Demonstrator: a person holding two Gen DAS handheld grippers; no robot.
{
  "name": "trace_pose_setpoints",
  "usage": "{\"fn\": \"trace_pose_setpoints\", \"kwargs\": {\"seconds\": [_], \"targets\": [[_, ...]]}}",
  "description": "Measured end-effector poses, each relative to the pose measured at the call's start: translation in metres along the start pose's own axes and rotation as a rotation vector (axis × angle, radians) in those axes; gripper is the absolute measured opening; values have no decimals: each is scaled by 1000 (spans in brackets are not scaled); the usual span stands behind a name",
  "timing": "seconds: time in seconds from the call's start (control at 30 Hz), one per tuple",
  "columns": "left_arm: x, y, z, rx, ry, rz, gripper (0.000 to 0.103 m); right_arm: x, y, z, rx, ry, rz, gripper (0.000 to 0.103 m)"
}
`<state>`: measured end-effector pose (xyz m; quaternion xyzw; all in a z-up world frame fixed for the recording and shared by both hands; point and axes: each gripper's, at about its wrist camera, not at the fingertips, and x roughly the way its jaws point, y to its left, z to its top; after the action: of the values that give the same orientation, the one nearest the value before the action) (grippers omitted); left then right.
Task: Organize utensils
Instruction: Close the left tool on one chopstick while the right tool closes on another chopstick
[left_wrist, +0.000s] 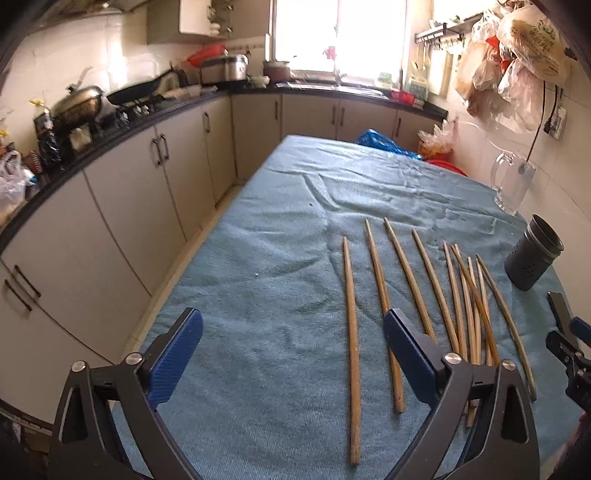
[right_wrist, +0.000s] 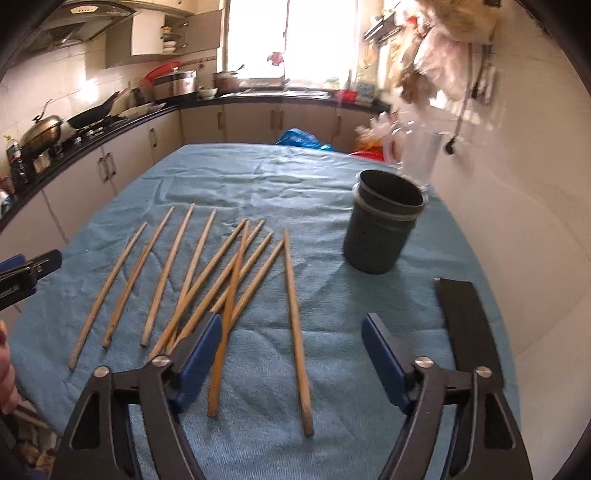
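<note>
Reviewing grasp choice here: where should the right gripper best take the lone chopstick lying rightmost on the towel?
Probably the rightmost chopstick at its mid-shaft, from above, right gripper fingers straddling it crosswise. It lies flat on the blue towel, clear of the crossed pile.

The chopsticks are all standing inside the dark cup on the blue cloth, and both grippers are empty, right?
Not quite. The chopsticks are lying flat on the blue cloth, beside the dark cup, not inside it; the right wrist view shows this. Both the left gripper and right gripper are indeed empty.
</note>
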<state>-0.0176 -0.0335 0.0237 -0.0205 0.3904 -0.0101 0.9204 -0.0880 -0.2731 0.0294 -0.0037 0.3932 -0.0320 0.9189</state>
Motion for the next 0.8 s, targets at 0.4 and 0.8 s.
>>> {"fn": "trace_pose_setpoints", "kwargs": {"seconds": [0.4, 0.8], "targets": [[75, -13, 29, -3, 331, -235, 46, 57, -18, 42, 63, 179, 211, 29], [106, -21, 44, 32, 414, -213, 31, 119, -23, 66, 81, 325, 141, 28]]}}
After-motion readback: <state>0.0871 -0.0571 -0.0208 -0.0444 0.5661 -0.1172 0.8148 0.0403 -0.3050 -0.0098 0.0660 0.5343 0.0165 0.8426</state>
